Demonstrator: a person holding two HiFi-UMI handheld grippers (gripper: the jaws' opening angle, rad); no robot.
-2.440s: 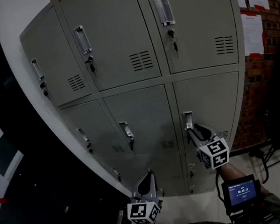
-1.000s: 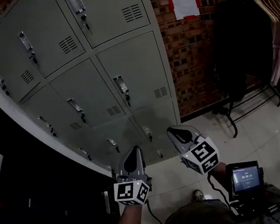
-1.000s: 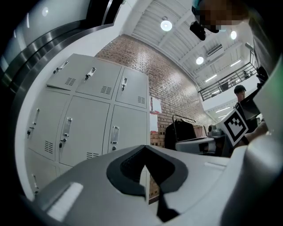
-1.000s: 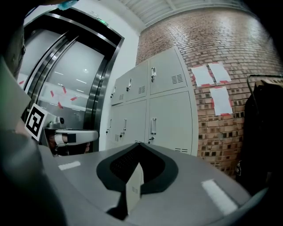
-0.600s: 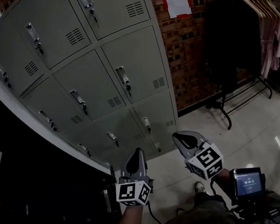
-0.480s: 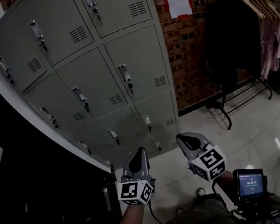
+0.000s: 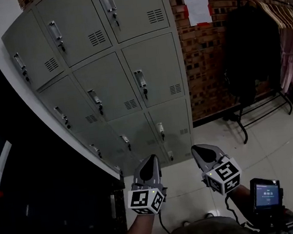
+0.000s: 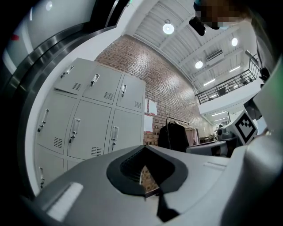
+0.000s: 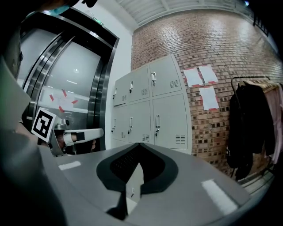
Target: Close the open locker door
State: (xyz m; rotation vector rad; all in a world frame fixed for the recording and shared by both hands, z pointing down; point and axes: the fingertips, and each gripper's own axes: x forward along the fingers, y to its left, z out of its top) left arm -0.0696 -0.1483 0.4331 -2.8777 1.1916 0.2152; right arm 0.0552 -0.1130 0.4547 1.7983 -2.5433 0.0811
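- Locker bank (image 7: 104, 76) fills the left and centre of the head view, a curved white wall edge and a dark area to its left.
- Every locker door (image 7: 154, 70) that shows sits flush with its neighbours, handles and keys in line. None stands ajar in the head view or in either gripper view. The bottom row is foreshortened and harder to judge.
- Left hand-held gripper (image 7: 150, 162): jaws pressed together at the tips, nothing pinched. It is held low over the tiled floor (image 7: 276, 140), well apart from the lockers.
- Right hand-held gripper (image 7: 199, 151): jaws likewise pressed together and empty, just beside the left one and also clear of the lockers.
- Brick wall (image 7: 207, 53) with taped paper sheets (image 7: 196, 7) right of the bank. Further right, a clothes rack (image 7: 265, 51) with dark and pink garments.
- Small lit screen (image 7: 266, 195) by the right forearm.
- Judgement: the closing looks done, with no door left open and neither gripper touching the bank. Nothing more seems needed.
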